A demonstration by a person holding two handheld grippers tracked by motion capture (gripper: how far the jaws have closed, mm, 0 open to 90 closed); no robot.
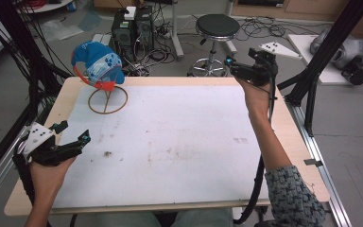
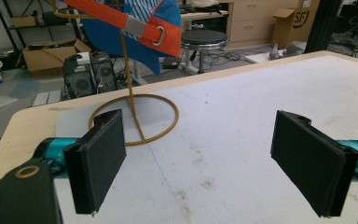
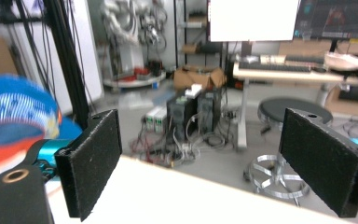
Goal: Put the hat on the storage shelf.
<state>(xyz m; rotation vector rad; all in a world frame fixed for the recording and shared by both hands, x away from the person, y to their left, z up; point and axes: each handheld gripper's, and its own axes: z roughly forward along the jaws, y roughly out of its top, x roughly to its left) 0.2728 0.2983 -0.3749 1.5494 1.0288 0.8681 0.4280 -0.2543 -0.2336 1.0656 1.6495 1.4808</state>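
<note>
A blue patterned cap (image 1: 97, 64) with an orange strap hangs on a gold wire stand (image 1: 107, 100) at the table's far left. In the left gripper view the cap (image 2: 140, 23) and the stand's ring base (image 2: 168, 122) lie just ahead of the jaws. My left gripper (image 1: 74, 131) is held low at the near left of the white mat (image 1: 179, 142), open and holding nothing (image 2: 200, 140). At the table's far right edge my right gripper (image 1: 230, 66) is raised, open and holding nothing (image 3: 203, 154). It faces left, with the cap (image 3: 14, 116) blurred at its view's left.
A black stool (image 1: 216, 26) and two computer towers (image 1: 132, 26) with loose cables stand on the floor beyond the far edge. Black frame struts (image 1: 321, 56) rise at the right, and cables hang at the left. The wooden table rim (image 1: 283, 118) borders the mat.
</note>
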